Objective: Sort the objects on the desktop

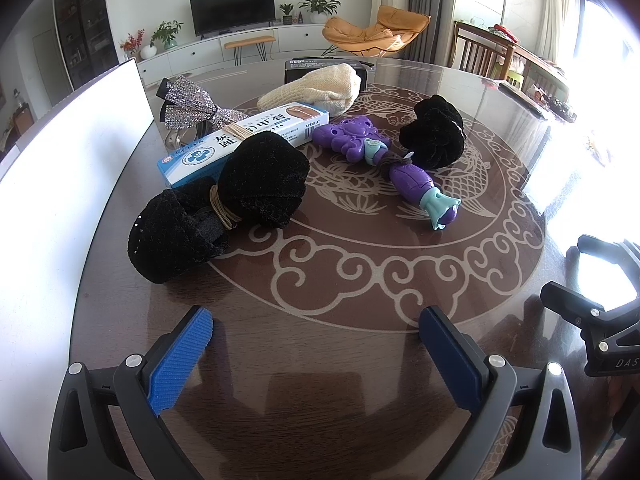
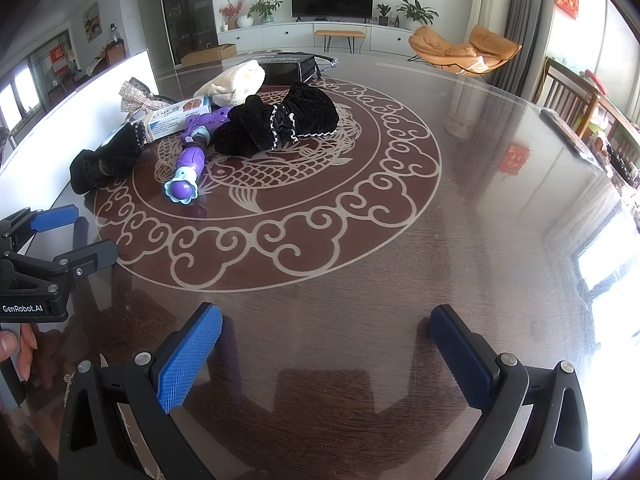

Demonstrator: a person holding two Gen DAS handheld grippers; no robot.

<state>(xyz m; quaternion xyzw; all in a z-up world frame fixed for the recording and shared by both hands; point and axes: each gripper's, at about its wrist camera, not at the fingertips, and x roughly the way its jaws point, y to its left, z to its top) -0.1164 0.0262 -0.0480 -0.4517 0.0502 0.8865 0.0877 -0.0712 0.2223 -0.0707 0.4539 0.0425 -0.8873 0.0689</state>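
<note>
Bare tabletop (image 1: 320, 360) is sitting between my left gripper (image 1: 316, 334) fingers, which are standing wide apart with nothing in them. Right gripper (image 2: 326, 330) is the same: spread apart, holding nothing, hovering over clear glass.

Everything to sort is lying ahead and to the left. Nearest is the black velvet bow (image 1: 216, 208), just ahead-left of my left gripper, its long axis running from near-left to far-right, with a tan elastic cinching the middle. Behind it, touching, is the blue-and-white box (image 1: 244, 140). Purple toy wand (image 1: 384, 160) is lying further out, centre-right, pointing its flower end toward me. Second black velvet piece (image 1: 434, 132) is sitting just beyond it.

From the right wrist view the same bow (image 2: 106, 158) is well off to the left, so I'm judging the left gripper nearer for it.
</note>
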